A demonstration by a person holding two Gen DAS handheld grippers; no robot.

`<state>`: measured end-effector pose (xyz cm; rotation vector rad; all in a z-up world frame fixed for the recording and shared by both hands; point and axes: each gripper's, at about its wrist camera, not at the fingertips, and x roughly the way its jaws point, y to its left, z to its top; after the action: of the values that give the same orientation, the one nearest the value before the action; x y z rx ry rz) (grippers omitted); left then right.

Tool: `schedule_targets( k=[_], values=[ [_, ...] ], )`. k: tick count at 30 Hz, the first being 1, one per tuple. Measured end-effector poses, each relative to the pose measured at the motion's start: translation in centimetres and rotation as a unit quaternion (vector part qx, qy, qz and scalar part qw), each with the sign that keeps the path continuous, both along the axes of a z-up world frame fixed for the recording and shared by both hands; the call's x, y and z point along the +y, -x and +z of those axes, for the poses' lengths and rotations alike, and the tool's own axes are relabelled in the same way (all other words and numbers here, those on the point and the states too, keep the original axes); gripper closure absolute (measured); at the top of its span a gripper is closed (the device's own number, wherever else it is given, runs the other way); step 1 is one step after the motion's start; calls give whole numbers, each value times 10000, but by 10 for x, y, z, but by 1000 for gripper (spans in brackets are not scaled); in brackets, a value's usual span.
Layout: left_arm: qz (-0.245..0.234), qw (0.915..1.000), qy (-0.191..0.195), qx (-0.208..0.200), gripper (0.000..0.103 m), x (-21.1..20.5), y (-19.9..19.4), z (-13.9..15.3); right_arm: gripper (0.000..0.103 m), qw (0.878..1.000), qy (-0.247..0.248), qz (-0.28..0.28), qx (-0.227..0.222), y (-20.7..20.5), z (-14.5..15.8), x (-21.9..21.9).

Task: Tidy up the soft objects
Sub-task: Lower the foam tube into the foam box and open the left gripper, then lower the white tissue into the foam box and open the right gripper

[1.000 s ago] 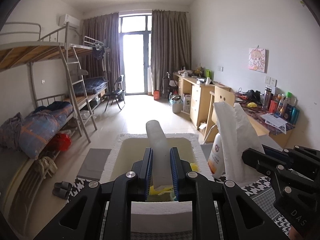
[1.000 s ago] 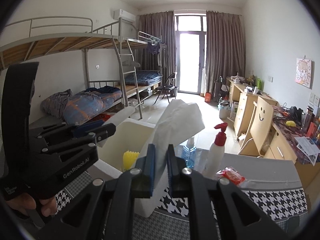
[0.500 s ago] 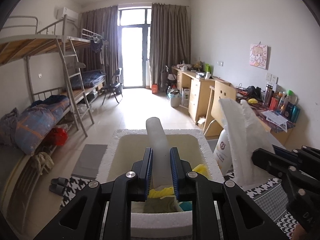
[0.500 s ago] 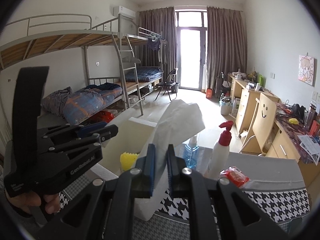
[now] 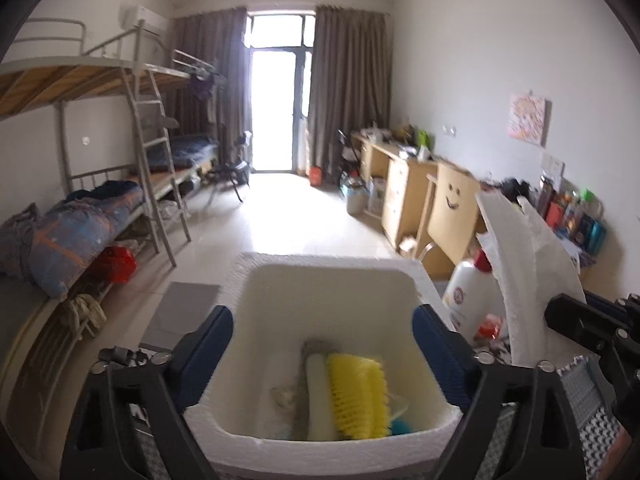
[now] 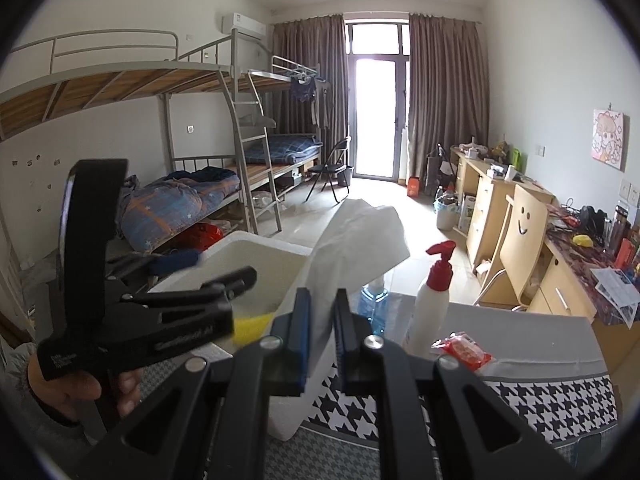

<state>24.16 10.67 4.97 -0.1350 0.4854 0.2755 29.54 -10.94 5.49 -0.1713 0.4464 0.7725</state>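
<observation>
My left gripper (image 5: 322, 320) is open and empty above the white foam box (image 5: 332, 276); it also shows at the left of the right wrist view (image 6: 224, 276). Inside the box lie a white foam roll (image 5: 320, 392), a yellow bristly sponge (image 5: 358, 394) and other soft bits. My right gripper (image 6: 322, 304) is shut on a white folded cloth (image 6: 360, 236), held upright just right of the box (image 6: 248, 252). The cloth also shows in the left wrist view (image 5: 524, 264).
A white pump bottle with red top (image 6: 434, 300), a blue-capped bottle (image 6: 372, 300) and a red packet (image 6: 464, 350) stand on the houndstooth-covered table (image 6: 552, 404). Bunk beds (image 6: 180, 196) line the left; desks (image 6: 496, 200) line the right.
My left gripper opened and let go of the white foam roll, which now lies in the box. The right gripper still holds the cloth in about the same place.
</observation>
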Motion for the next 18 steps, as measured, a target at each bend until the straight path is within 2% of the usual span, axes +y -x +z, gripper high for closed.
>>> schedule_targets(
  k=[3, 8, 18],
  values=[
    [77, 9999, 74, -9, 4, 5, 4, 3, 89, 10000, -13, 8, -13, 0, 0, 1],
    [281, 9996, -21, -42, 1, 7, 12, 6, 89, 10000, -15, 19, -7, -1, -1, 1],
    [499, 9986, -145, -55, 1, 8, 22, 9, 89, 9999, 13, 157, 30, -5, -3, 10]
  ],
)
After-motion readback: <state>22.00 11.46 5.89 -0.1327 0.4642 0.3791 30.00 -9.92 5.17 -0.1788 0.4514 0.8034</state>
